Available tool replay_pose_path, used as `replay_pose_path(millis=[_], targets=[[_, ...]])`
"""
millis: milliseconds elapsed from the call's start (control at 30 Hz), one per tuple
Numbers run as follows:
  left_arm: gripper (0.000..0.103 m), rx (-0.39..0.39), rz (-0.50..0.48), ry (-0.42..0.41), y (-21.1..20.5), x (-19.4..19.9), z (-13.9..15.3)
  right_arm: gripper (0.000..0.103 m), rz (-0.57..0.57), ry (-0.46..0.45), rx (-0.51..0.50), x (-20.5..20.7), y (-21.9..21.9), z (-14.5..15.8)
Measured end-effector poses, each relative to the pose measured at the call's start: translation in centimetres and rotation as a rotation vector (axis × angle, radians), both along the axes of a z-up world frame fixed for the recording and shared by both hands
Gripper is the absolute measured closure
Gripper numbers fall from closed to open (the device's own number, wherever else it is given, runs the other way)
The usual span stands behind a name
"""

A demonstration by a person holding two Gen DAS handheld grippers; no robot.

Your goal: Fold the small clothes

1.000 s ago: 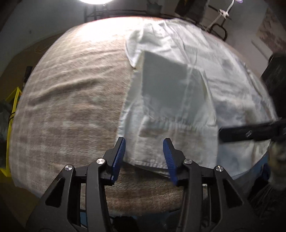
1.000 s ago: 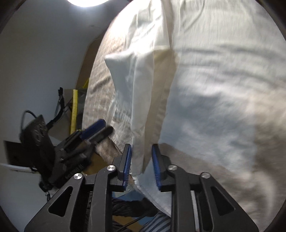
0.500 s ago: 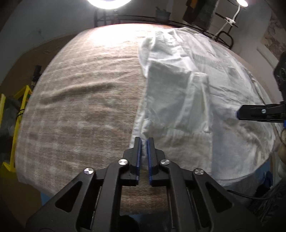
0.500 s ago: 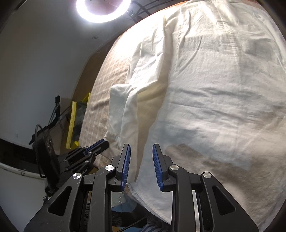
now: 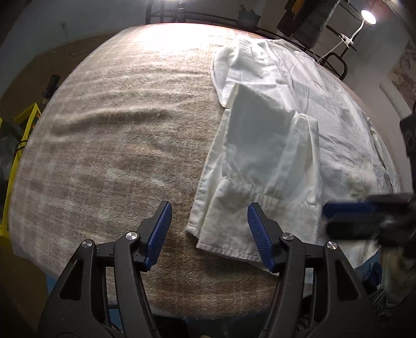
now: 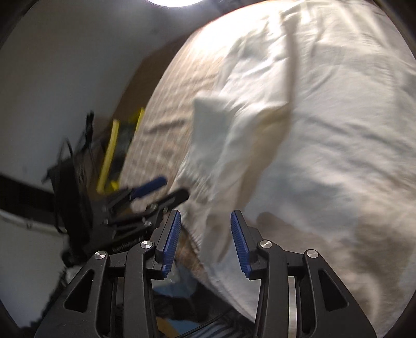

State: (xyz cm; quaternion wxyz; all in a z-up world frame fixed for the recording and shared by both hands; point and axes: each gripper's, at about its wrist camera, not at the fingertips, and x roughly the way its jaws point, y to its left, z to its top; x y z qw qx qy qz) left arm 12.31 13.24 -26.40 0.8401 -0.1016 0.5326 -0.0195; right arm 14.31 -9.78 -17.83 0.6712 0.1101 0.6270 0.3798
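A white garment (image 5: 262, 156) lies on the beige plaid blanket (image 5: 117, 145), its left part folded over onto itself. My left gripper (image 5: 209, 230) is open just in front of the garment's near-left corner, which lies flat between the jaws. My right gripper (image 6: 205, 239) is open, with a hanging fold of the same garment (image 6: 249, 145) between its jaws; the view is blurred. The right gripper also shows in the left wrist view (image 5: 364, 218), at the garment's right near edge. The left gripper shows in the right wrist view (image 6: 153, 192).
The blanket covers a round table whose near edge (image 5: 208, 309) is close to both grippers. A yellow frame (image 5: 26, 122) stands off the left side. A dark rack with a lamp (image 5: 366, 18) stands behind the table.
My left gripper was shut at the garment's near-left corner half a second ago and is now open, the corner lying flat. My right gripper has opened wider and moved.
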Motion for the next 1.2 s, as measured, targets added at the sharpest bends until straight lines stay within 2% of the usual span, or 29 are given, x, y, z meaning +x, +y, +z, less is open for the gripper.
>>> replay_pose_path(millis=[67,100,133,167,200,233,267,300,333,400,467,500,533,567,633,667,867,933,1033,1067,1167,1200], targets=[[0.041,-0.014,0.022,-0.006,0.5,-0.1,0.1,0.064,0.035,-0.017,-0.073,-0.5,1.3,-0.8],[0.041,-0.022,0.033,-0.008,0.8,-0.1,0.2,0.077,0.038,-0.016,-0.104,-0.6,1.6,-1.4],[0.041,-0.029,0.04,-0.009,1.1,-0.1,0.3,0.093,0.033,0.001,-0.11,-0.6,1.7,-2.1],[0.041,-0.035,0.044,-0.011,1.2,-0.2,0.3,0.095,0.014,0.037,-0.082,-0.5,1.5,-2.8],[0.041,-0.041,0.045,-0.011,1.3,-0.2,0.3,0.096,-0.022,0.096,-0.01,-0.2,1.0,-3.3],[0.041,-0.044,0.044,-0.01,1.4,-0.2,0.3,0.097,-0.085,0.183,0.15,0.3,-0.1,-3.7],[0.041,-0.047,0.043,-0.006,1.4,-0.2,0.1,0.097,-0.168,0.28,0.353,0.7,-1.5,-4.3],[0.041,-0.052,0.038,0.0,1.3,-0.1,0.0,0.097,-0.213,0.318,0.44,0.9,-2.4,-4.7],[0.041,-0.054,0.031,0.005,1.2,-0.1,-0.3,0.097,-0.232,0.323,0.455,1.0,-2.9,-4.9],[0.041,-0.038,0.02,0.017,0.7,0.0,-0.7,0.096,-0.221,0.302,0.341,0.9,-3.2,-5.8],[0.041,0.001,0.008,0.001,0.0,0.1,-0.8,0.092,-0.205,0.328,0.272,0.5,-3.2,-6.7],[0.046,0.015,-0.001,-0.004,-0.4,0.2,-0.8,0.095,-0.173,0.317,0.209,0.1,-2.9,-6.8],[0.053,0.032,-0.01,-0.012,-0.7,0.3,-0.7,0.095,-0.147,0.291,0.19,-0.1,-2.7,-6.5],[0.066,0.041,-0.014,-0.018,-0.8,0.4,-0.7,0.093,-0.108,0.256,0.153,-0.3,-2.4,-5.7],[0.097,-0.008,-0.008,-0.023,-0.6,0.6,-0.7,0.078,-0.048,0.186,0.082,-0.3,-2.1,-4.0],[0.1,-0.063,-0.001,-0.023,-0.2,0.7,-0.7,0.076,-0.043,0.151,0.065,-0.4,-2.3,-3.1],[0.102,-0.155,0.027,-0.063,0.1,0.4,0.9,0.075,-0.099,-0.021,0.081,2.4,-5.6,2.6],[0.102,-0.152,0.003,-0.103,-0.7,-0.1,2.3,0.07,-0.142,-0.045,0.098,4.0,-6.7,3.7],[0.102,-0.131,-0.043,-0.149,-2.5,-0.5,3.7,0.07,-0.2,-0.063,0.133,6.1,-7.7,5.1],[0.102,-0.119,-0.057,-0.16,-3.1,-0.7,4.1,0.068,-0.202,-0.061,0.141,6.7,-7.1,5.2],[0.102,-0.102,-0.1,-0.18,-5.0,-0.8,4.6,0.052,-0.195,-0.087,0.133,8.2,-4.9,5.6],[0.102,-0.102,-0.11,-0.183,-5.6,-0.8,4.8,0.052,-0.191,-0.101,0.119,8.5,-4.4,5.7]])
